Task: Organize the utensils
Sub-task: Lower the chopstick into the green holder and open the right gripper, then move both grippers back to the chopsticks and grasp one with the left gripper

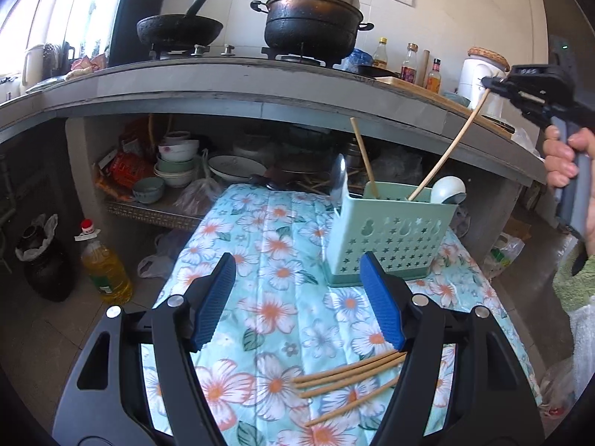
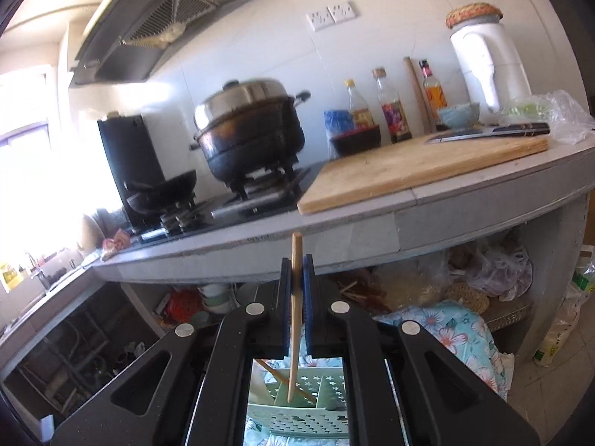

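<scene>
A pale green utensil holder (image 1: pixel 390 239) with star cut-outs stands on the floral cloth (image 1: pixel 275 245); it holds one chopstick (image 1: pixel 364 158), a metal spoon (image 1: pixel 339 182) and a white ladle (image 1: pixel 448 189). My right gripper (image 1: pixel 485 83) is shut on a second chopstick (image 1: pixel 448 148) whose lower end dips into the holder. From the right wrist that chopstick (image 2: pixel 296 316) hangs between the pads, above the holder (image 2: pixel 297 405). My left gripper (image 1: pixel 299 297) is open and empty over the cloth. Several loose chopsticks (image 1: pixel 346 379) lie under its right finger (image 1: pixel 383 304).
A grey counter (image 1: pixel 230 85) carries a wok (image 1: pixel 178 29), a black pot (image 1: pixel 312 26), bottles (image 1: pixel 409 63), a white jug (image 1: pixel 479 74) and a cutting board (image 2: pixel 420 167) with a knife (image 2: pixel 487 132). Bowls (image 1: pixel 178 163) fill the shelf below. An oil bottle (image 1: pixel 106 267) stands on the floor.
</scene>
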Motion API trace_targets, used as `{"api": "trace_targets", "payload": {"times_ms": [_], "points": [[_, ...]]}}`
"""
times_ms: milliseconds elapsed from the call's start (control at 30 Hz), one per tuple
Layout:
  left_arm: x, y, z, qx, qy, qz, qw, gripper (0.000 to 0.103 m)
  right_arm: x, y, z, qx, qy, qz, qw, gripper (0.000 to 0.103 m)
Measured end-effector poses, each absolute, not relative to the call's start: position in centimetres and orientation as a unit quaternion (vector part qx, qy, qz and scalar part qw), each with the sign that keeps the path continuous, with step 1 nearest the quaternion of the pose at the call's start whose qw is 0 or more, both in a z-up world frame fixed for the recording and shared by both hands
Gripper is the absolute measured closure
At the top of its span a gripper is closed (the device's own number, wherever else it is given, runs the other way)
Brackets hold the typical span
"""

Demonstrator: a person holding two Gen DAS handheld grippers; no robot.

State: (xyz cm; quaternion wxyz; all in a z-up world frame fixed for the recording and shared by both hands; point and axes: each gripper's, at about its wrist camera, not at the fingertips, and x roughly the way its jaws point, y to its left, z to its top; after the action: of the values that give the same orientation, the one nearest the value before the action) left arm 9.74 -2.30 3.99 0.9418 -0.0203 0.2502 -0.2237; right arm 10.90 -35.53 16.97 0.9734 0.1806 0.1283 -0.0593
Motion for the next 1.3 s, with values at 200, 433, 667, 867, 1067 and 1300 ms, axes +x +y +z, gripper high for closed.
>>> {"api": "trace_targets", "payload": {"times_ms": [200,433,667,867,1067,1300], "points": [[10.0,-1.7,4.3,-0.025,0.248,-0.215,0.944,0.038,15.1,-34.6,13.3,0.176,0.182,-0.050,0.966,0.097],[10.2,-2.1,3.8,-0.020,0.259,-0.223,0.940,0.038,16.0,-34.6,10.6,0.177,0.244,-0.052,0.952,0.078],[9.9,-3.8,3.0,0.006,0.264,-0.254,0.930,0.038,9.7,-36.0,12.7,0.170,0.184,-0.092,0.964,0.057],[8.9,-7.3,1.3,0.055,0.284,-0.336,0.896,0.039,2.8,-35.7,11.1,0.179,0.189,-0.090,0.961,0.055],[6.2,-13.1,-2.4,0.164,0.307,-0.411,0.842,0.053,-0.9,-35.1,3.1,0.240,0.293,-0.081,0.922,0.055],[4.5,-18.8,-7.0,0.299,0.304,-0.419,0.802,0.071,-3.8,-35.1,-6.3,0.325,0.384,-0.100,0.858,0.055]]}}
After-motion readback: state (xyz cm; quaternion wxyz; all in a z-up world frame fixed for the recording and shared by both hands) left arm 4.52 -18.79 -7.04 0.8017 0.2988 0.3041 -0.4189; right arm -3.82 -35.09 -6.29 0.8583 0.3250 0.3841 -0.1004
